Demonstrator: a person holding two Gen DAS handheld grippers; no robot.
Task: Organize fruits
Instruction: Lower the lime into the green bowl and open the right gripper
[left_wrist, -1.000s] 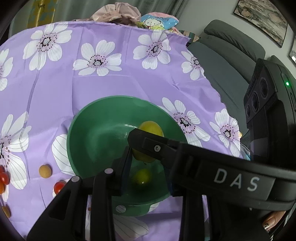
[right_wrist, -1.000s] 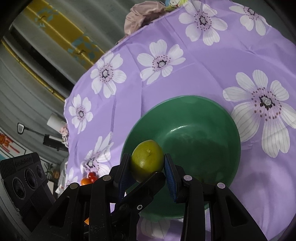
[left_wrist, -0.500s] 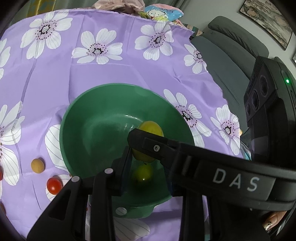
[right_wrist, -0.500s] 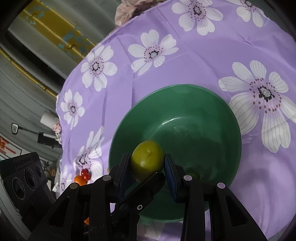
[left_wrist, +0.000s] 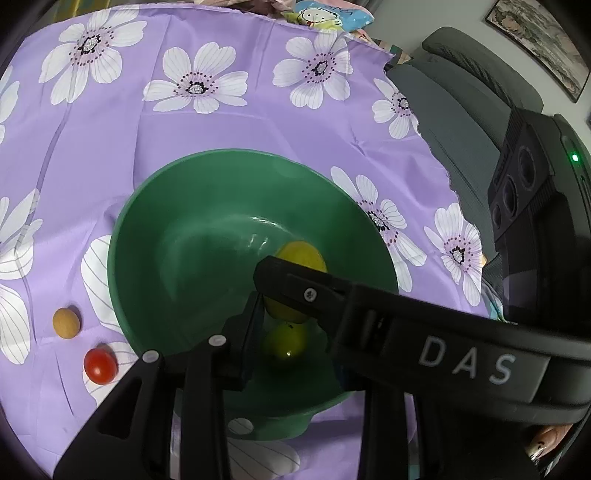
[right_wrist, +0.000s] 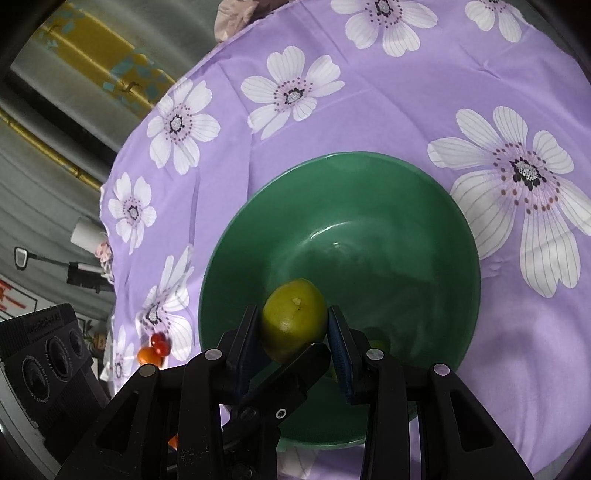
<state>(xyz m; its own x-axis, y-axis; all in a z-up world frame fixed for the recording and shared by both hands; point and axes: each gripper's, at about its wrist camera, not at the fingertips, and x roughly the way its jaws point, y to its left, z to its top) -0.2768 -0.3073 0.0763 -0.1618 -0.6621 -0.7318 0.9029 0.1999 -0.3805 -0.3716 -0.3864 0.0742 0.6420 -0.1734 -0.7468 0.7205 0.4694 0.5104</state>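
Left wrist view: the left tool (left_wrist: 291, 332) hangs over the green bowl (left_wrist: 155, 221), pads clamped on a small yellow-green fruit (left_wrist: 286, 341). The right tool's arm crosses just above it and hides the right-hand pad, so how firm that grip is is hard to judge. A bigger lime (left_wrist: 301, 258) shows partly behind that arm. The two tools crowd each other over the bowl; a bump could knock either fruit loose onto the cloth (left_wrist: 221, 118). Left of the bowl lie a tan ball (left_wrist: 66, 323) and a tomato (left_wrist: 100, 366).

Right wrist view: the right tool (right_wrist: 293, 328) is clamped on the lime (right_wrist: 294, 319) above the bowl's (right_wrist: 369, 177) near side. The round skin could slip between the pads. Tomatoes (right_wrist: 155, 345) left of the bowl are small and blurred. The small fruit is mostly hidden behind the pads.
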